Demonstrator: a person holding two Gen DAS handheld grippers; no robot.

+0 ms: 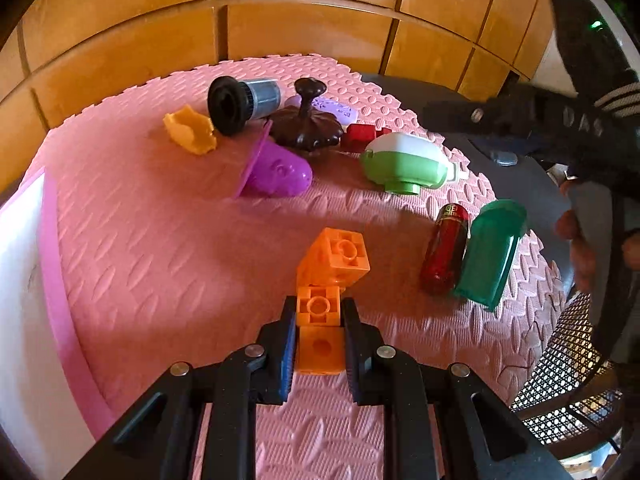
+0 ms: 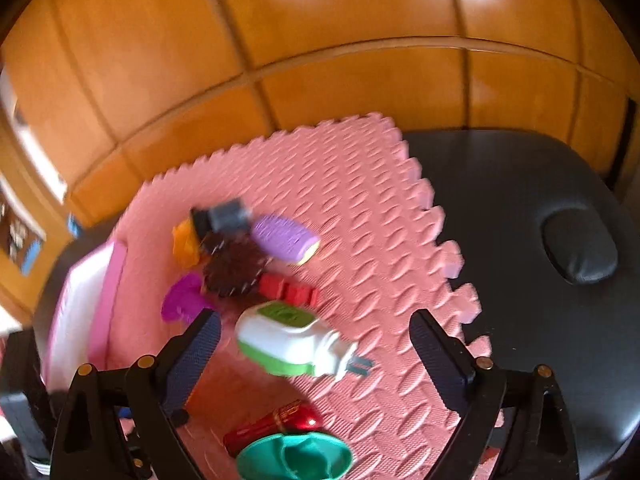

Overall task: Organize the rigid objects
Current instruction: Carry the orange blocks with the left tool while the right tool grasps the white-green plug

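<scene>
The left gripper [image 1: 320,320] has its jaws closed on an orange block piece [image 1: 320,330], the pads pressing both sides; a second orange cube [image 1: 336,256] tilts at twelve o'clock from it, touching the held piece's top. They sit low on the pink foam mat [image 1: 160,248].

Left to right across the mat in the left wrist view: a white and pink tray [image 1: 24,280] at nine o'clock, a yellow piece [image 1: 190,130] at eleven, a black and grey cylinder [image 1: 240,102] just beside it, a purple mould [image 1: 276,172], a dark brown knobbed lid [image 1: 306,122] at twelve, a red block [image 1: 362,136], a green and white plug-in device [image 1: 404,162] at one, then a red tube [image 1: 446,254] touching a green cap [image 1: 490,252] at three.

The right gripper [image 2: 316,336] stands wide open with nothing gripped, above the mat with the plug-in device between its fingers in that blurred view.
</scene>
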